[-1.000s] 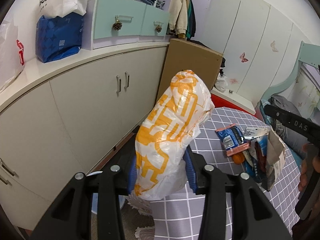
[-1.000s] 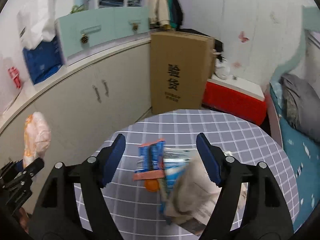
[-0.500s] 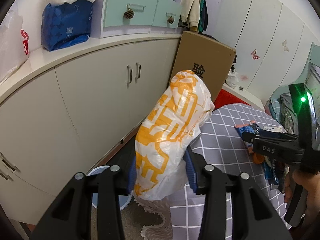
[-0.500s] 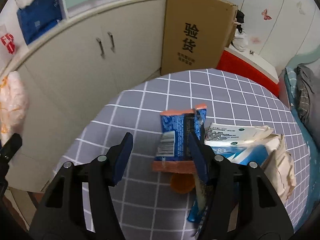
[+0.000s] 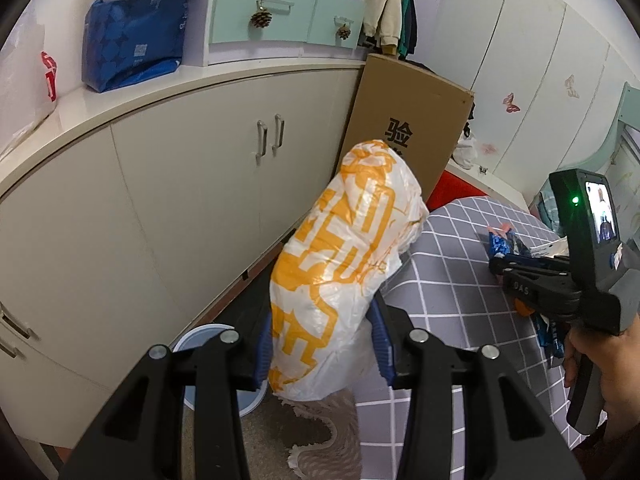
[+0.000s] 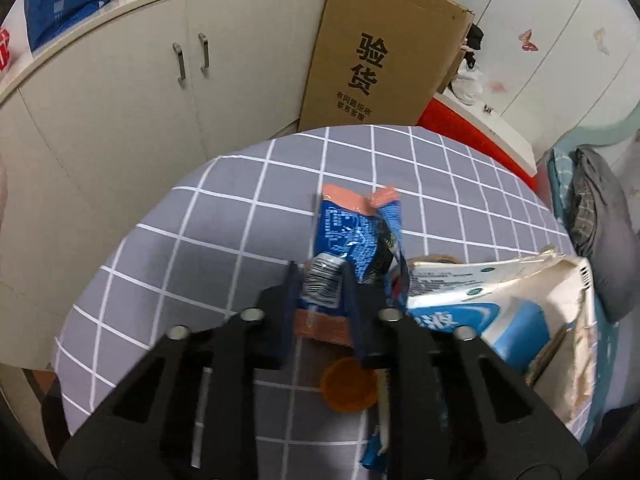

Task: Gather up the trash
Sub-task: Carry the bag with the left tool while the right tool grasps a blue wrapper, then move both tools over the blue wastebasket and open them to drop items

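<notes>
Left claw (image 5: 322,344) pinches bag (image 5: 344,264), upright at 12 o'clock off the tabletop (image 5: 448,280) edge. Right claw (image 6: 320,284) is closing on wrapper (image 6: 352,236) lying mid-tabletop, carton (image 6: 496,304) touching at 3 o'clock.

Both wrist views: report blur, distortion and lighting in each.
Left wrist view: sharp, even indoor light; fisheye bends the cabinet edges; dark corners. Right wrist view: motion-smeared around the blue snack wrapper between the closing right gripper jaws, same barrel curve on the checked tablecloth.
</notes>
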The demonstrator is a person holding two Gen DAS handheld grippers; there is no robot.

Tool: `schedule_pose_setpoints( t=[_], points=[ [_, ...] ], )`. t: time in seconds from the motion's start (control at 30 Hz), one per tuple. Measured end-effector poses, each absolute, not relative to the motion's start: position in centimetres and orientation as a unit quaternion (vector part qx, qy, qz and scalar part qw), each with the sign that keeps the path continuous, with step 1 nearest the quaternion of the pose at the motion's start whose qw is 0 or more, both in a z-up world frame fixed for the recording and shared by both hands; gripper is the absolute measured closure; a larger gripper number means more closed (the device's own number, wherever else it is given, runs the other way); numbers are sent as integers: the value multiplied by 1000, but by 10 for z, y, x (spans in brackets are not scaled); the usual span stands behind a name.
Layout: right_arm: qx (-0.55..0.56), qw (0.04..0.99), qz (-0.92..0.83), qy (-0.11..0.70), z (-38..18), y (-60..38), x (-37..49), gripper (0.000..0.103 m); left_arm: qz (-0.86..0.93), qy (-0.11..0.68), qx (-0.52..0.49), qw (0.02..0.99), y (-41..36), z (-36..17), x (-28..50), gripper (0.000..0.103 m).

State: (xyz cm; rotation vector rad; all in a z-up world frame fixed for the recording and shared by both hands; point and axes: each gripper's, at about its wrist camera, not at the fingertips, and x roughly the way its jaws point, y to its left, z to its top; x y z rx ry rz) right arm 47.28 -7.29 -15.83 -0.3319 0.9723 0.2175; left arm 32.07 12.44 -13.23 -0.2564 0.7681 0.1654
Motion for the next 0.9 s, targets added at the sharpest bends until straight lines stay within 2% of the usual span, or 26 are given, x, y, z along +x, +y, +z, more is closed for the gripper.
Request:
schedule_pose_setpoints(
  t=[0.2, 0.4, 0.57, 0.77, 0.9],
  points=[
    [-143, 874, 102, 452, -150, -76, 468, 92, 84, 374, -131, 914, 138, -132, 313, 62],
    [-111, 891, 146, 415, -113, -70, 441, 93, 87, 369, -143, 914, 152, -133, 300, 62],
    [-20, 879, 267, 395, -91, -48, 403, 93, 101, 367, -161, 911, 174, -141, 285, 62],
    [0, 840, 364, 401, -109, 24, 351, 93, 162, 382, -187, 890, 229, -174, 261, 62],
    [-12, 821, 388, 419, -141, 79, 329, 93, 204, 406, -205, 867, 265, -207, 247, 62]
  ],
)
